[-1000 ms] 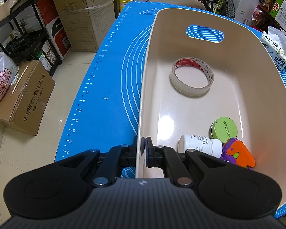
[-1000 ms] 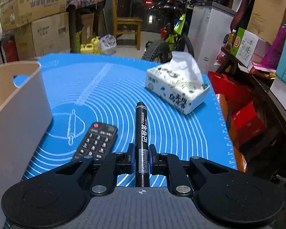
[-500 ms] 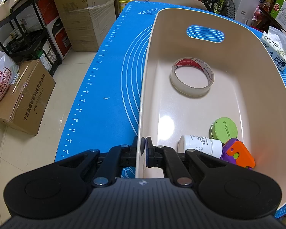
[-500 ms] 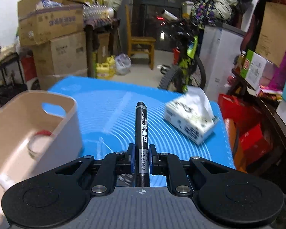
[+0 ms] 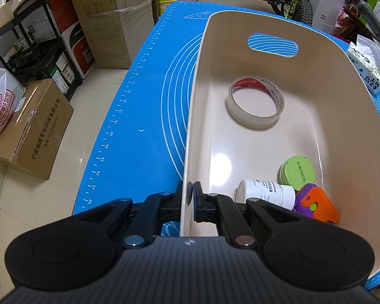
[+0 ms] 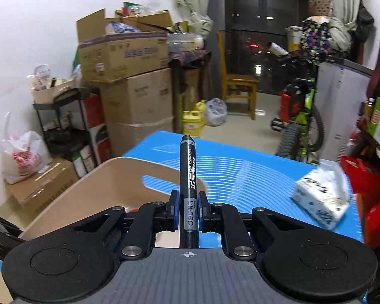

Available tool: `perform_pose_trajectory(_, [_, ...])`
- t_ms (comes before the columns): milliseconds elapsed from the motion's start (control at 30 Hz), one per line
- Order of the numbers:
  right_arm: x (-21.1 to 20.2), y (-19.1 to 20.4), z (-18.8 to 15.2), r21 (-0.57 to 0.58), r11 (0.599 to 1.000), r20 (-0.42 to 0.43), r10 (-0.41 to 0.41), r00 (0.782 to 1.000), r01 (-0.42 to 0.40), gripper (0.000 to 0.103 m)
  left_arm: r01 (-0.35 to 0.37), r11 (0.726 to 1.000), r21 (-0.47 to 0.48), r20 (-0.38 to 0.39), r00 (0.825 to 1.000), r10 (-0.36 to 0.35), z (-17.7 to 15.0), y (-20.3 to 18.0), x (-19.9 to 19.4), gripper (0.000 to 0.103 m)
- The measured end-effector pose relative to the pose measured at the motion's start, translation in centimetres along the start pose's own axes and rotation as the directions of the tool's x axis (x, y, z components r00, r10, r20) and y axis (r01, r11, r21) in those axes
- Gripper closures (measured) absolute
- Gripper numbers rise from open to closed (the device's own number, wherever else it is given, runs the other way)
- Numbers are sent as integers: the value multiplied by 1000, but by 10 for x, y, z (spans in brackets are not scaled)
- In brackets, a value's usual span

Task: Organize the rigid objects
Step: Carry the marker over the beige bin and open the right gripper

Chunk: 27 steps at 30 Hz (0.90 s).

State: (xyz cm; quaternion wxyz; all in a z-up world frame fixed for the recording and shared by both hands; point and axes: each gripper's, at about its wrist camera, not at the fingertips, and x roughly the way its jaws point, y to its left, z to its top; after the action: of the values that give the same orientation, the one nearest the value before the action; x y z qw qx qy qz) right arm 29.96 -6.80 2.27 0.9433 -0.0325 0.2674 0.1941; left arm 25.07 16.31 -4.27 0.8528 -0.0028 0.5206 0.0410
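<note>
Mat: we see a blue mat with white rings and a ruler edge covering the table; it fills the left wrist view from 9 to 12 o'clock and lies behind the bin in the right wrist view.
Bin: a cream bin with a handle slot at its far end stands on the mat; in the right wrist view its far wall sits at about 9 o'clock of the marker.
Left gripper: we read the left gripper as clamped on the bin's near-left wall, one pad outside and one inside, the rim pinched between them.
Right gripper: the right gripper is closed on the marker, a pad pressed to each side of the barrel.
Tissue pack: a white tissue pack lies on the mat at 3 o'clock of the marker (blurred in this view); we also catch it at the right edge of the left wrist view.
Tape: a roll of clear tape lies flat mid-bin, at 12 o'clock of the other contents and well apart from them.
Marker: the black marker stands out past the fingers toward 12 o'clock, off the mat, its tip over the bin's far end as seen from the right wrist.
Bottle: a white bottle lies on its side at the bin's near end.
Toy: an orange and purple toy touches the bottle's cap at 3 o'clock.
Tin: a round green tin rests just beside both, at 12 o'clock of the toy.
</note>
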Motion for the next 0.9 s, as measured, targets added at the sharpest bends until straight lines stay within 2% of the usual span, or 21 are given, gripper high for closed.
perform_pose_trajectory(233, [17,41,-9,-35,995,-62,92,994,-94,78,1,1000,0,0,1000,-1,0,0,0,96])
perform_pose_trajectory(500, [37,78,-34,-90,984,-162,141,977,-156,78,1,1000,0,0,1000,-1,-1,0,0,96])
perform_pose_trajectory(900, [62,103,-64,-160,973,-369,97,924,-166,78,1,1000,1,1,1000,-1,0,0,0,97])
